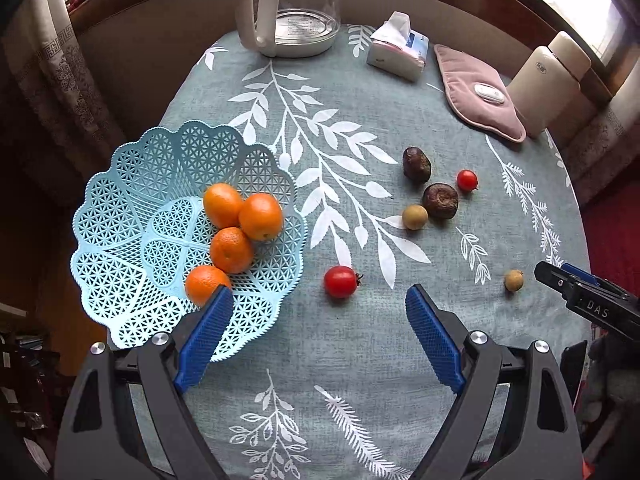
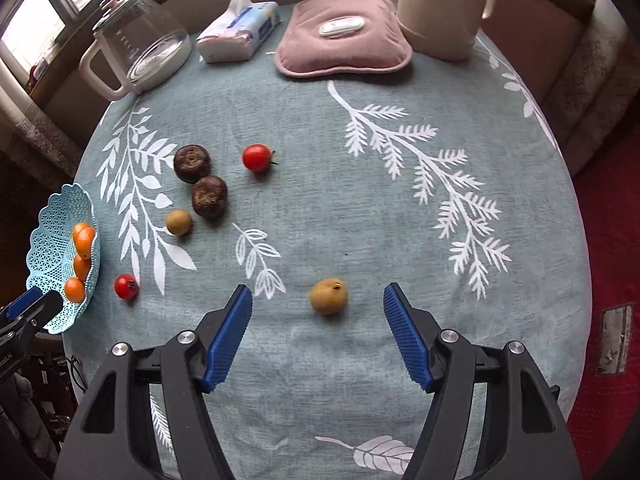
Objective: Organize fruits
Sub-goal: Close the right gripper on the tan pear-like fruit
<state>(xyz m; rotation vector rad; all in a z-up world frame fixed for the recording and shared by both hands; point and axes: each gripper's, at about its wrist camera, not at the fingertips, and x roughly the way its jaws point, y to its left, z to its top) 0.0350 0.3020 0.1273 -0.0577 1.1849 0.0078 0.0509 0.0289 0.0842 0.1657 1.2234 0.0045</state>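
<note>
Presently, findings as observed:

Worktop: round worktop under a grey-blue cloth printed with white leaves.
Basket: pale blue lattice plastic basket with a scalloped rim, at the left edge of the worktop; four orange mandarins lie inside it.
Loose fruit: two red cherry tomatoes, two dark brown wrinkled fruits and two small tan round fruits lie on the cloth, outside the basket.
Left gripper: released, blue pads spread wide, nothing between them; one pad overlaps the basket's near rim, and the nearer tomato lies just ahead of the gap.
Right gripper: released, empty; one tan fruit lies on the cloth between its fingertips, touching neither.
Far edge: glass kettle with a white handle, tissue pack, pink padded pouch, cream container.
</note>
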